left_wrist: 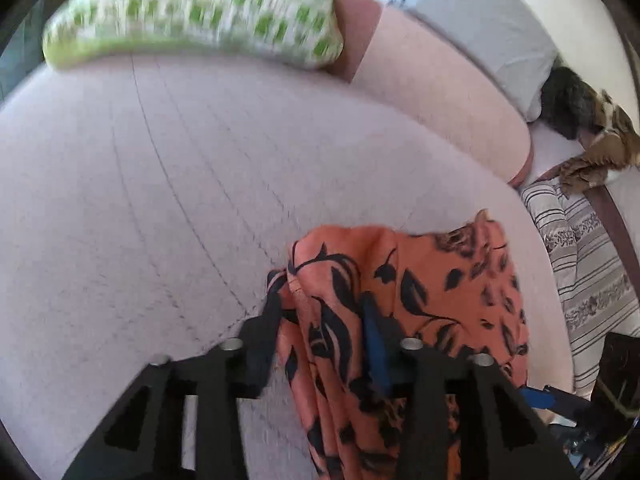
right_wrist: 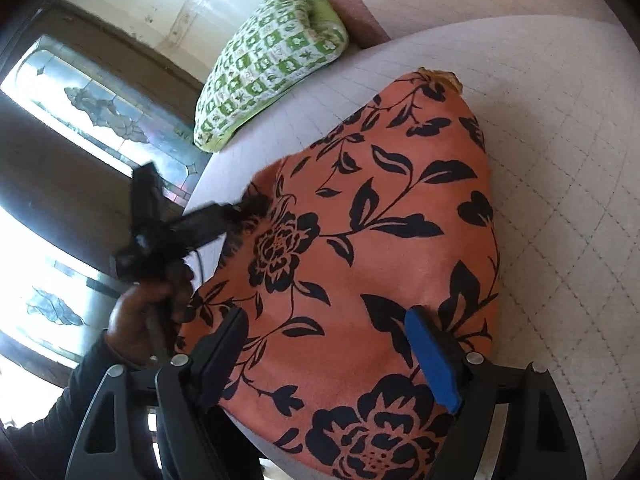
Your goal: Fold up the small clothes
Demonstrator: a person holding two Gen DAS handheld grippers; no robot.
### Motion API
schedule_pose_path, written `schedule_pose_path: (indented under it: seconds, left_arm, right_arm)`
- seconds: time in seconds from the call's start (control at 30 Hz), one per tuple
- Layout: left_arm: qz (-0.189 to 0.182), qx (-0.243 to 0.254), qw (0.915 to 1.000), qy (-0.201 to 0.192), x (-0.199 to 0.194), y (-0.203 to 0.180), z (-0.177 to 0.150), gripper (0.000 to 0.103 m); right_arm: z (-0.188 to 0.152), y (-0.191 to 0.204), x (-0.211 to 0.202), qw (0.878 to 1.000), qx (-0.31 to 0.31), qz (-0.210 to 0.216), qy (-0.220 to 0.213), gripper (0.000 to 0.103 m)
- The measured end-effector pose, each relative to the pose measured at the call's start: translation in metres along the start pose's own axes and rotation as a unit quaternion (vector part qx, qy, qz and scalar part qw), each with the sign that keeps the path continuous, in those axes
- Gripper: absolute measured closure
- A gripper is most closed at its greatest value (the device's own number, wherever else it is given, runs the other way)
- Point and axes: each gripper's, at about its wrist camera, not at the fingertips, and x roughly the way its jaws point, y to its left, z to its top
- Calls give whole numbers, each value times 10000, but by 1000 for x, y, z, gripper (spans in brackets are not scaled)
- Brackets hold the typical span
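Between the left hand-held gripper's jaws: one orange floral garment, bunched, pads seemingly pinching a fold. Under the right hand-held gripper, jaws apart, hovering over that same cloth spread on the quilted bed. Beyond both: one green checked pillow. Off right of the left one: one striped cloth, one grey pillow.
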Motion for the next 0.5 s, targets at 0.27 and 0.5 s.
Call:
schedule_pose_path:
  seconds: [0.27, 0.5]
  left_arm:
    - [-369, -87, 9987, -340, -89, -22, -84, 46]
    - [-453, -860, 9947, 323, -54, 7, -137, 64]
  right_arm:
    - [-12, 21, -27, 9993, 54, 199, -324, 20]
    - [-26, 0, -31, 9988, 408, 100, -233, 20]
